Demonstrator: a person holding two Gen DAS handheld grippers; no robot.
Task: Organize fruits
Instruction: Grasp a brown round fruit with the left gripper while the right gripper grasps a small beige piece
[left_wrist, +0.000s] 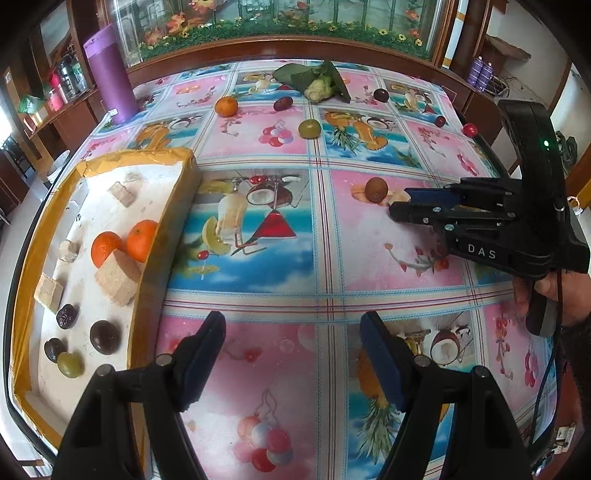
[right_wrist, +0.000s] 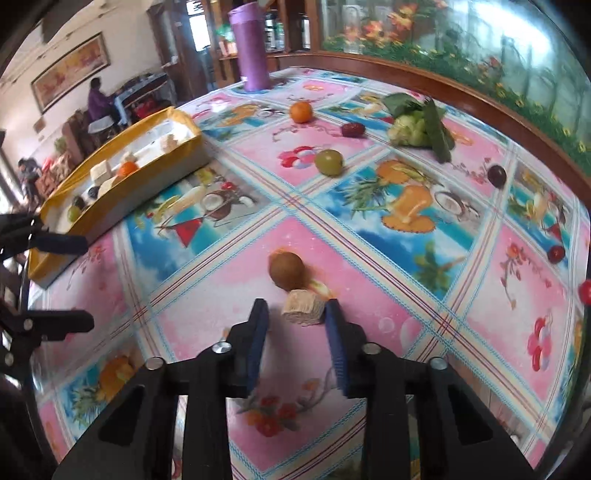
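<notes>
Round brown kiwi-like fruit (right_wrist: 286, 270) on pink square of fruit-print tablecloth (right_wrist: 207, 317), touching small tan foam block (right_wrist: 303, 307) just in front of it. Right gripper (right_wrist: 297, 314) jaws narrowed around block: right pad touching it, left pad apart, no clamp visible. Left gripper (left_wrist: 291, 332) wide, nothing between jaws, over cloth. Yellow-taped white tray (left_wrist: 177, 184) at left holds two oranges (left_wrist: 125, 243), dark plums, green fruit. Loose orange (left_wrist: 226, 106), green plum (left_wrist: 309, 128) far side.

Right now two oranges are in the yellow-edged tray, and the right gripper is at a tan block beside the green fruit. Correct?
Almost. The right wrist view shows the tan block at the right gripper lying beside the brown fruit, not the green fruit. Two oranges are in the tray.
</notes>
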